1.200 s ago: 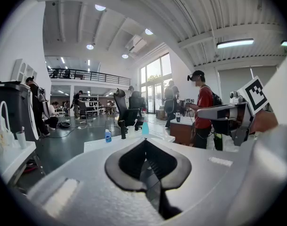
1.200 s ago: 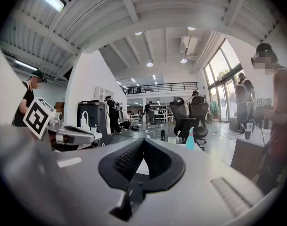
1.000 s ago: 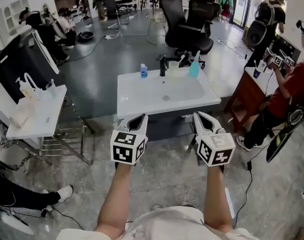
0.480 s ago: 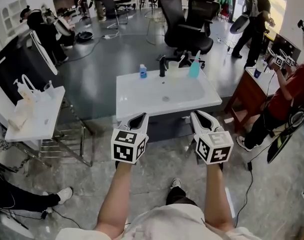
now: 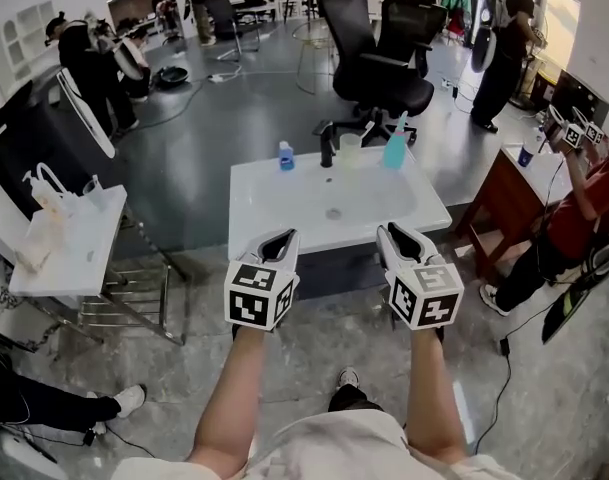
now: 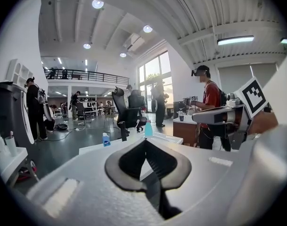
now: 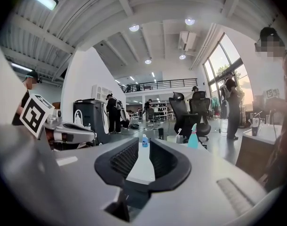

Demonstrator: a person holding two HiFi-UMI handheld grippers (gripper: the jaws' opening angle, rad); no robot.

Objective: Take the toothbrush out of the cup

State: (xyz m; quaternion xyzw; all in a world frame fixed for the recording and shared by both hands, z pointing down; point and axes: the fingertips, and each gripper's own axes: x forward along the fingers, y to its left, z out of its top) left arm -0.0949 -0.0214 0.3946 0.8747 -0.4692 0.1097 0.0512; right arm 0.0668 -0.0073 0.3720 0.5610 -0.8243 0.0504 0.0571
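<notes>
The cup [image 5: 350, 151] stands just right of the faucet [image 5: 327, 143], toothbrush [image 5: 366, 130] leaning right; your right claw [image 5: 397, 236], jaws just opening on nothing, is nearer; left claw [image 5: 274, 240] closed.

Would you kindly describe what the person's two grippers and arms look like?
Both the left gripper and right gripper have pale grey moulded shells with black ribbed pads, and each carries a cube of black-and-white square markers. No cables show. The forearms are bare below a light top. The right gripper's jaws have just been opening, with nothing between them.
</notes>
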